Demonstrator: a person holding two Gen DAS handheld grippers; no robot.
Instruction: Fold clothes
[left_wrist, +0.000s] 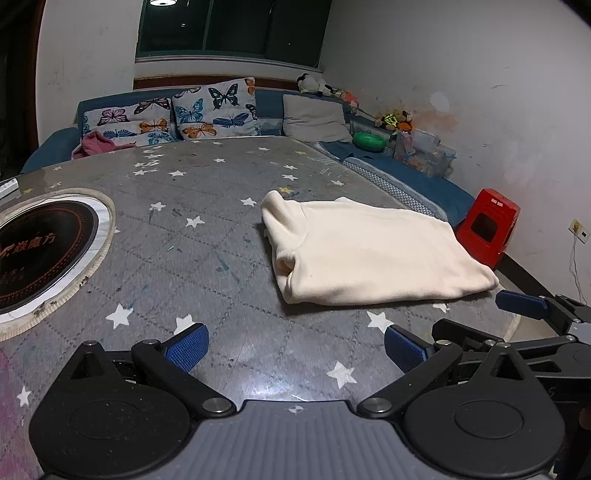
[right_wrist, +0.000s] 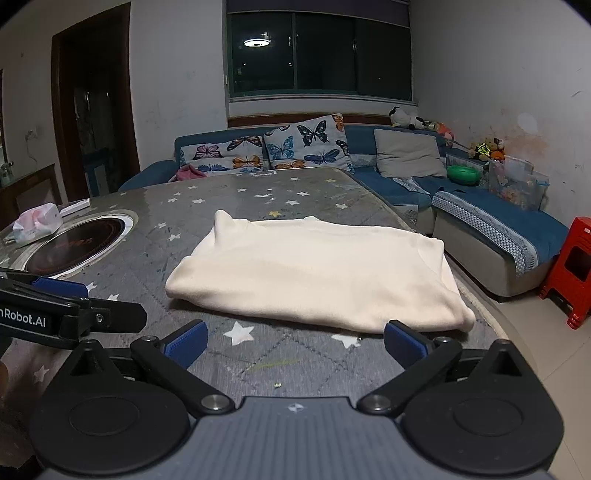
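The left hand-held gripper (right_wrist: 59, 286), left of the right one, bears white lettering "nRobot.AI", its beginning cut off.

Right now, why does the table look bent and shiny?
Left wrist view: the fisheye lens curves the table, and lamp glare whitens it near the fingers. Right wrist view: the far edge bows too; the window reflects the ceiling lamp.

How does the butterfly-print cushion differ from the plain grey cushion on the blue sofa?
The butterfly-print cushion carries many coloured butterflies on a pale cover; the plain grey cushion has no pattern. The butterfly one sits nearer the window's middle, the grey one further right, toward the sofa's corner. Both lean against the backrest of the blue sofa.
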